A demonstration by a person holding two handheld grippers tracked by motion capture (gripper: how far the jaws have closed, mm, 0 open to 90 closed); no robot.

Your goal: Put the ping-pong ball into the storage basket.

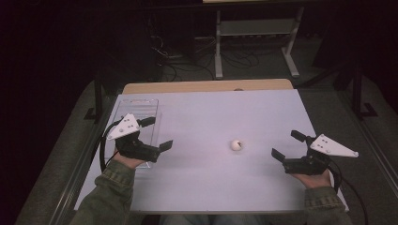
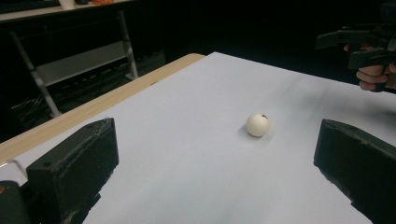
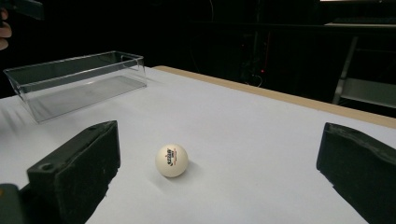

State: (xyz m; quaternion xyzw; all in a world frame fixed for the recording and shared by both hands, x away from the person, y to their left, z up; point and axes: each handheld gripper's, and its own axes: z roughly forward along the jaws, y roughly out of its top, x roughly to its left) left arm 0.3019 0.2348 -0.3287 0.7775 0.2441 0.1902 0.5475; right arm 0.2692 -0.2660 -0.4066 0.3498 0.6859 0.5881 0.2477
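High view: white ball (image 1: 236,145) is seen mid-table (image 1: 211,187), betw. left gripper (image 1: 156,133) and right gripper (image 1: 286,145); both are held wide open, empty. Left gripper view: ball lies ahead, apart from jaws. Right gripper view: clear tray (image 3: 77,84) is seen well behind ball, left.

**Hidden, cropped, unreadable**

Near end of the clear plastic rectangular tray (image 1: 136,110) sits behind the left gripper (image 1: 156,133) in the high view. Printed logo on the small white ball (image 3: 172,160) too small to read. Right gripper view: the person's hand (image 3: 3,32) cropped at the top-left corner. Left gripper view: far gripper (image 2: 355,46) cut by the right edge.
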